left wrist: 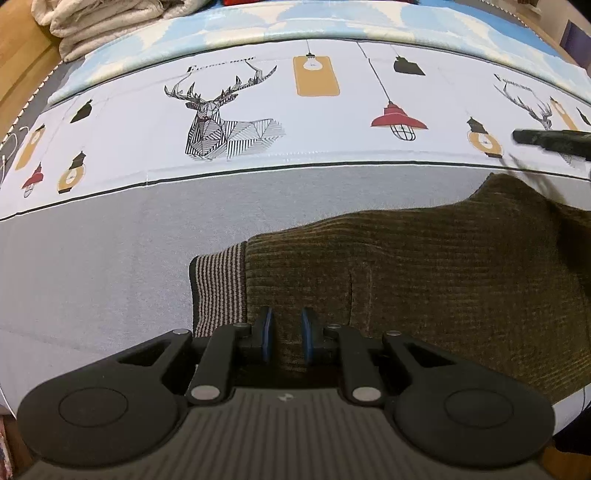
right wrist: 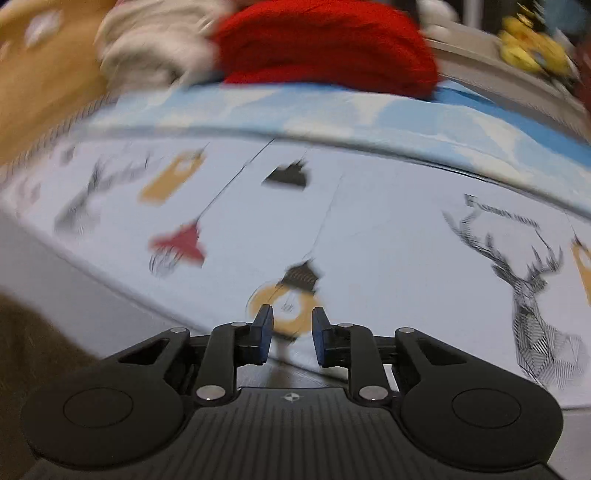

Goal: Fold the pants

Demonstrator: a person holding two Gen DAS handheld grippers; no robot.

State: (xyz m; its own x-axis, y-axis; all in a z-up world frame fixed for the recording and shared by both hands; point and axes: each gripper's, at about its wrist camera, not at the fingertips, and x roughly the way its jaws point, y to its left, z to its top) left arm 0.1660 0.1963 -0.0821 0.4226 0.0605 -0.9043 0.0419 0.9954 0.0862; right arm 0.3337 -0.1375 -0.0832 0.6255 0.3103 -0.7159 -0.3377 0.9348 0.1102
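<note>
Olive-brown corduroy pants [left wrist: 424, 273] lie on the bed, folded, with a striped ribbed waistband [left wrist: 218, 291] at their left end. My left gripper [left wrist: 287, 332] hovers over the pants' near edge just right of the waistband, its blue pads a little apart with nothing between them. My right gripper [right wrist: 291, 332] is open and empty above the printed sheet; its view is motion-blurred. A brown patch of the pants [right wrist: 33, 354] shows at the lower left of the right wrist view. The right gripper's dark tip [left wrist: 554, 140] shows at the far right of the left wrist view.
The bed has a grey band [left wrist: 92, 258] and a white sheet printed with deer and lamps [left wrist: 221, 118]. A cream blanket [left wrist: 103, 22] lies at the back left. A red fabric bundle [right wrist: 325, 48] and yellow objects [right wrist: 532, 51] lie beyond the bed.
</note>
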